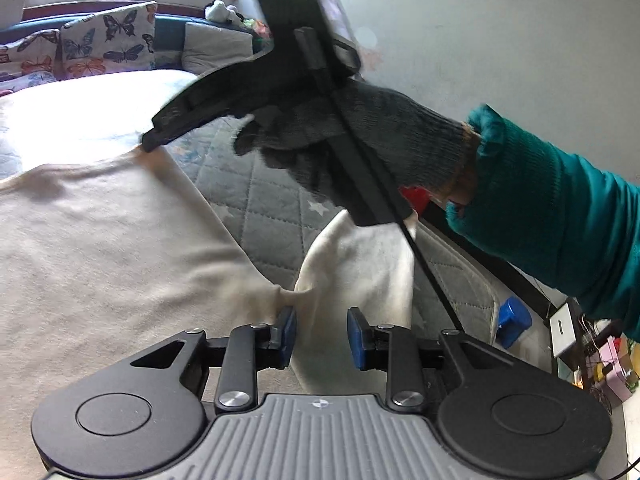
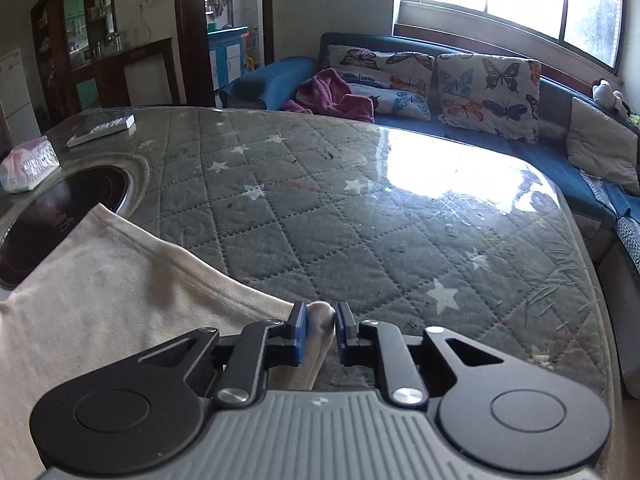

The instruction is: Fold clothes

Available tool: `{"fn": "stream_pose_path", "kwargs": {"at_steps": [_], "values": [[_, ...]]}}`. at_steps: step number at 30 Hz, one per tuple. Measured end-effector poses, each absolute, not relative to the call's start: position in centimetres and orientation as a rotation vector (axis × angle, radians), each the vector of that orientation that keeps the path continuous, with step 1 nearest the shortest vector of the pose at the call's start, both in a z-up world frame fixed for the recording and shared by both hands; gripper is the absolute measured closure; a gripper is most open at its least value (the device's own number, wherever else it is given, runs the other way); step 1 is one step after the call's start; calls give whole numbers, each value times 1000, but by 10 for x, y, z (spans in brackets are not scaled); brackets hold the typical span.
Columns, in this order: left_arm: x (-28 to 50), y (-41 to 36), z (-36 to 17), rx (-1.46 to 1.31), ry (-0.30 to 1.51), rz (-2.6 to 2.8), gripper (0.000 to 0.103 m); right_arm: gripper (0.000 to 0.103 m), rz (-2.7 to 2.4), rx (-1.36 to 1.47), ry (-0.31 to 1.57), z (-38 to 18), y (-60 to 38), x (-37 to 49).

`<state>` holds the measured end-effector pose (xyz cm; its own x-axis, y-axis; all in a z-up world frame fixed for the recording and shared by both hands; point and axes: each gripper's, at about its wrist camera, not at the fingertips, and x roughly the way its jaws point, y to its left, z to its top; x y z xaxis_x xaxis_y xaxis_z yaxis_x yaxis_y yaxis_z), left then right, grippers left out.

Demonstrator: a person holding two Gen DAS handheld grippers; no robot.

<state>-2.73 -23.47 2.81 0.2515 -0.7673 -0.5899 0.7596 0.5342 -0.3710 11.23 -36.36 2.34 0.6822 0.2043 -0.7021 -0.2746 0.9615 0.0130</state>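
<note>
A cream garment [image 1: 112, 240] lies spread over the quilted table cover [image 1: 272, 216], its body broad and flat to the left and a sleeve-like flap [image 1: 360, 276] turned up to the right; the left gripper [image 1: 322, 336] sits at the junction of the two with its blue pads apart and cloth between them, so I judge it loosed or not yet closed; further right the gloved hand [image 1: 360, 140] carries the right gripper [image 2: 321, 332], whose pads are drawn close about a hemmed corner of the cloth, seemingly pinching it, a small gap showing on one side; the garment looks only partly folded, perhaps none at all; whether folds are under way or being opened I cannot say.
</note>
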Motion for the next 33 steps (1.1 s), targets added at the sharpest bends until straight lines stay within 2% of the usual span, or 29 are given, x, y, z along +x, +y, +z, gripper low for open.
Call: {"fn": "stream_pose_path", "kwargs": {"at_steps": [4, 6, 11, 14, 17, 29, 31, 33], "values": [[-36, -213, 41, -30, 749, -990, 66, 83, 257, -112, 744, 42, -367, 91], [-38, -193, 44, -47, 731, -934, 66, 68, 252, -119, 725, 51, -369, 75], [-41, -138, 47, -93, 697, -769, 66, 62, 250, -123, 699, 65, -375, 23], [-30, -106, 38, -119, 719, -660, 66, 61, 231, -142, 692, 64, -379, -9], [-24, -87, 34, -145, 724, -602, 66, 52, 195, -151, 684, 60, -385, -41], [-7, -19, 24, -243, 719, -415, 66, 51, -12, -51, 764, 19, -423, -112], [-14, -10, 30, -243, 701, -374, 60, 50, -27, -24, 767, 13, -428, -116], [-21, 3, 36, -229, 677, -326, 59, 48, -33, 6, 762, 9, -432, -119]]}}
